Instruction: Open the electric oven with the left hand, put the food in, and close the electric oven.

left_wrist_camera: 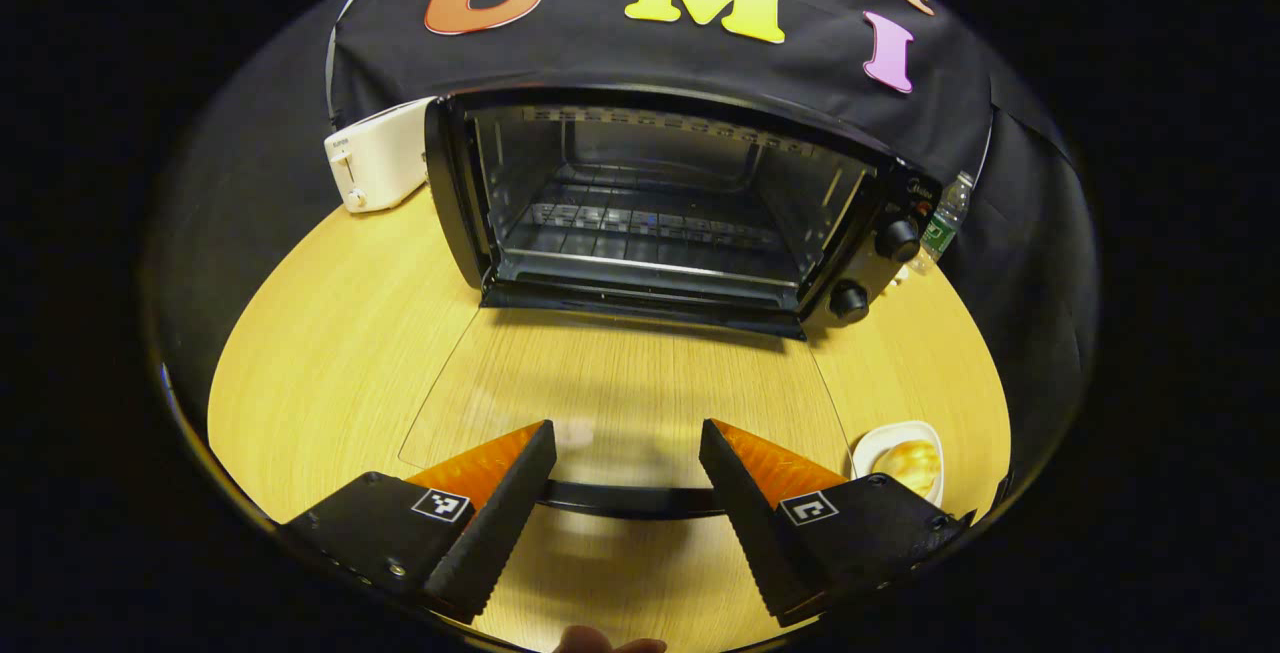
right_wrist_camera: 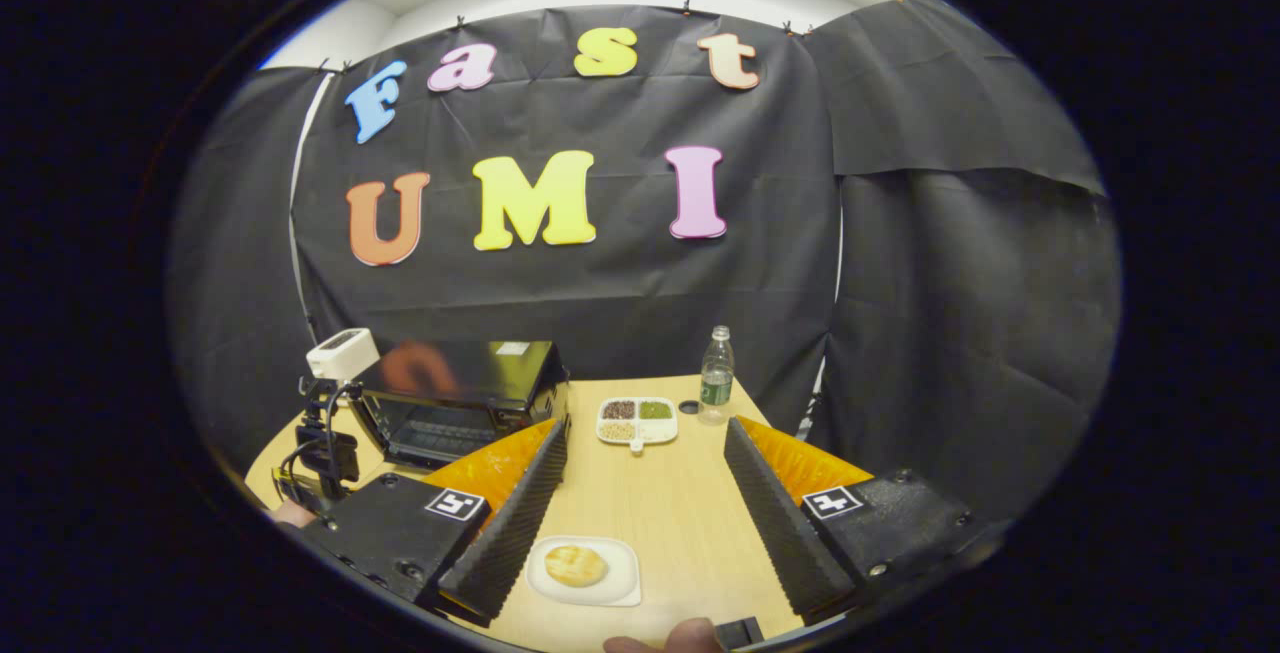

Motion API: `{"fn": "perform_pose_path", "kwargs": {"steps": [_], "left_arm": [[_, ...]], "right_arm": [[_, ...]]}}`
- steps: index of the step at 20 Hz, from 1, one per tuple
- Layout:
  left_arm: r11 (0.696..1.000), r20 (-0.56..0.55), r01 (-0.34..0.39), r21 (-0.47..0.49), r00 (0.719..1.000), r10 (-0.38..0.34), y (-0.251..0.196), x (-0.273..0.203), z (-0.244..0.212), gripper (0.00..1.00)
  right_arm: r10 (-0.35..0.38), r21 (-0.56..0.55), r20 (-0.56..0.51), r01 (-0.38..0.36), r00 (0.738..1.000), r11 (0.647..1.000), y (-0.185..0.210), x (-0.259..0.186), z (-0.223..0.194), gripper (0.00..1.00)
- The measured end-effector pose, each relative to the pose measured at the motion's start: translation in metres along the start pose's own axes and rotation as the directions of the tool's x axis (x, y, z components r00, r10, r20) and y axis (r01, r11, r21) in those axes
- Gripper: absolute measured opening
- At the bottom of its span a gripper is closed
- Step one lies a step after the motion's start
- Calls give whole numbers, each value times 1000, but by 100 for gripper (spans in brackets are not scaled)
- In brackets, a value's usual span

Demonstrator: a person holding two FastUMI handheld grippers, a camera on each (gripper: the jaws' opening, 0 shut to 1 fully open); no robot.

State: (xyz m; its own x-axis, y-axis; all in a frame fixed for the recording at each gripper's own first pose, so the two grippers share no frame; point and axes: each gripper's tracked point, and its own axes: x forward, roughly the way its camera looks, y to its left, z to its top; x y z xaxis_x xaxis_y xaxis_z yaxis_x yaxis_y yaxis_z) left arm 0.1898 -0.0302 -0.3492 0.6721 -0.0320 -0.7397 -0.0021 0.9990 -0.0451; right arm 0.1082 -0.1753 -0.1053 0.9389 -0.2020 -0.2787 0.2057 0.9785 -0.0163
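Presently I find the electric oven (left_wrist_camera: 660, 203) open, both hand-held grippers, left (left_wrist_camera: 625, 473) and right (right_wrist_camera: 640, 493), spread and empty, and the bun (right_wrist_camera: 575, 565) on its plate beneath the right; a careless grasp risks crushing it.

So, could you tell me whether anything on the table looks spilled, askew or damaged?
Nothing stands out. The oven sits square with its door folded flat, the bread lies centred on its plate, and the bottle stands upright.

Black oven (left_wrist_camera: 660, 203) – white toaster (left_wrist_camera: 375, 165), pale wood-grain table (left_wrist_camera: 330, 353).
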Motion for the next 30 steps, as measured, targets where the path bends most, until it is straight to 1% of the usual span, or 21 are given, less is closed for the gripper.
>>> {"fn": "perform_pose_path", "kwargs": {"steps": [4,6,7,8,9,11,15,18,22,24,26,28,30], "left_arm": [[999,22,22,26,1000,-22,2,-1,-6,95],[997,53,38,64,998,-41,1,-8,1,96],[995,86,46,88,995,-53,3,-17,9,84],[992,120,55,112,990,-68,3,-29,19,83],[988,158,62,138,984,-84,2,-44,29,93],[984,223,70,166,969,-106,5,-73,40,93],[987,308,85,138,943,-124,12,-131,37,93],[985,376,81,150,917,-133,19,-182,30,93],[991,456,81,110,881,-122,27,-237,15,93],[992,486,71,100,867,-111,33,-260,12,93],[994,526,54,96,845,-97,42,-281,13,93],[994,555,42,97,827,-89,51,-299,14,93],[996,574,24,89,816,-71,59,-311,16,93]], "right_arm": [[2,-9,-21,-3,1000,1000,8,-19,-2,99],[12,-29,-26,-13,1000,999,17,-28,-3,99],[16,-39,-21,-17,1000,999,22,-34,-1,99],[22,-43,-19,-23,1000,999,26,-40,-1,99],[32,-46,-22,-33,999,998,33,-46,-1,99],[43,-55,-19,-44,999,998,46,-60,-2,99],[63,-57,18,-62,998,996,71,-100,2,99],[76,-50,16,-75,997,996,82,-125,-11,99],[98,-41,-23,-99,995,994,102,-146,-35,99],[99,-35,-32,-100,995,994,108,-152,-43,99],[115,-13,-35,-116,993,993,117,-153,-50,99],[106,5,-78,-106,991,994,116,-146,-68,99],[106,29,-125,-103,987,994,117,-141,-85,99]]}}
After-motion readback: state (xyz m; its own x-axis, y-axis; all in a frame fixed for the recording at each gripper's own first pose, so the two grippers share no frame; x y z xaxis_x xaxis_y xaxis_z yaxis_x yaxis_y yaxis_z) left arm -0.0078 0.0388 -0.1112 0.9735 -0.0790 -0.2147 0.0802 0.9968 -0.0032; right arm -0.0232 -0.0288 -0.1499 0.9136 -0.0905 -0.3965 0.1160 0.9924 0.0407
